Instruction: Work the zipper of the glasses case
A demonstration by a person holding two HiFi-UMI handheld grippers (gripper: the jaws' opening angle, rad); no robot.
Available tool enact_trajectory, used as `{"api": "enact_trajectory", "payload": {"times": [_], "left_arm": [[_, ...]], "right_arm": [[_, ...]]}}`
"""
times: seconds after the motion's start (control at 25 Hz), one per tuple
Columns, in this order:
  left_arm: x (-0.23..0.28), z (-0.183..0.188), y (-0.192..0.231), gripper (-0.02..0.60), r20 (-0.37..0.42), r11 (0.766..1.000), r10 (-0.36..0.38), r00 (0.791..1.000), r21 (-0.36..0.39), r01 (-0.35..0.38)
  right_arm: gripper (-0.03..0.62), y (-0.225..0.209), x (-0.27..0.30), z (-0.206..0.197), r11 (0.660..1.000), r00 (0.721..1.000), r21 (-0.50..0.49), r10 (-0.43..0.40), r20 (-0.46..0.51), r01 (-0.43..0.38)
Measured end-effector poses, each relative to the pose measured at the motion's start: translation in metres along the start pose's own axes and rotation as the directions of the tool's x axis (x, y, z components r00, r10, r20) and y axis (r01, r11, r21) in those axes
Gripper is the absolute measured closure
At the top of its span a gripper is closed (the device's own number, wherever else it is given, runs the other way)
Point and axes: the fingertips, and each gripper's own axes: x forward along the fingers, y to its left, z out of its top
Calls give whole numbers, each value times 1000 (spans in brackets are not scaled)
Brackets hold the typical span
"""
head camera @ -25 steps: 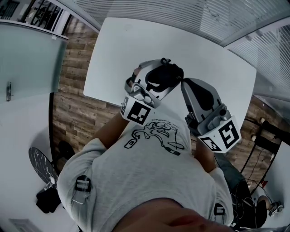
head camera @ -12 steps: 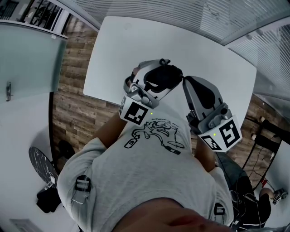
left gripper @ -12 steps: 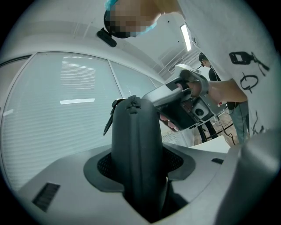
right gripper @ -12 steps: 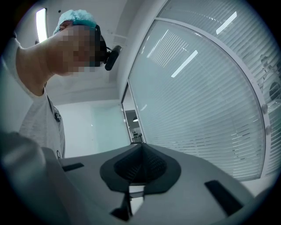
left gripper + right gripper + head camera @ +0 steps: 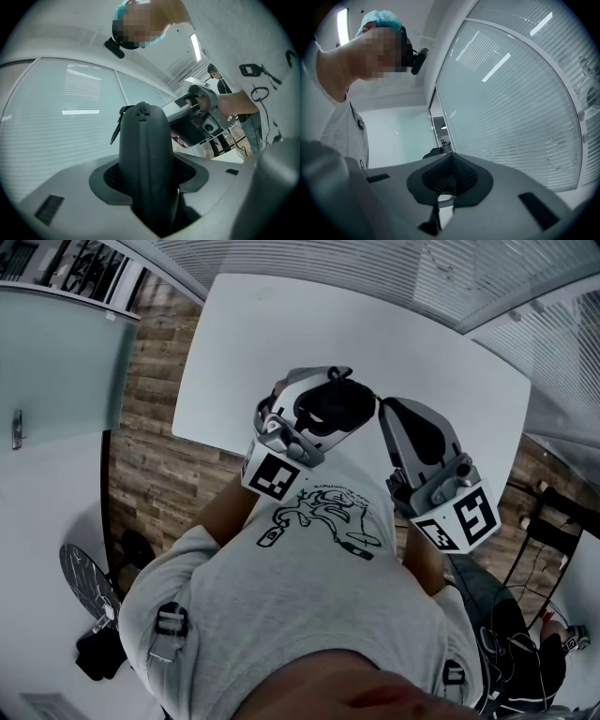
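The black glasses case [image 5: 335,405] is held in the air over the white table [image 5: 422,343], with my left gripper [image 5: 319,390] shut on it. In the left gripper view the case [image 5: 143,154] stands upright between the jaws, its zipper [image 5: 140,110] running over the top. The pull tab [image 5: 116,130] hangs loose at the case's left side. My right gripper [image 5: 379,407] is shut, its tip right at the case's right end. In the right gripper view the jaws [image 5: 450,157] meet, and only a dark edge of the case [image 5: 434,152] shows beyond them.
The table's near edge [image 5: 216,442] lies just under the grippers, with wood floor [image 5: 150,446] to the left. Window blinds [image 5: 562,343] run behind the table, and a glass partition [image 5: 56,362] stands at the left. A dark round object [image 5: 84,582] sits on the floor beside me.
My left gripper has turned a little and drifted slightly left with the case. The right gripper has stayed where it was, still shut.
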Motion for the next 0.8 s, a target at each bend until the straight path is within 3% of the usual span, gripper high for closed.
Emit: {"api": "enact_trajectory", "payload": {"times": [0.8], "left_arm": [[-10, 29, 0, 328, 125, 997, -57, 990, -47, 63]], "right_arm": [[589, 5, 2, -3, 999, 999, 8, 32, -21, -32]]}}
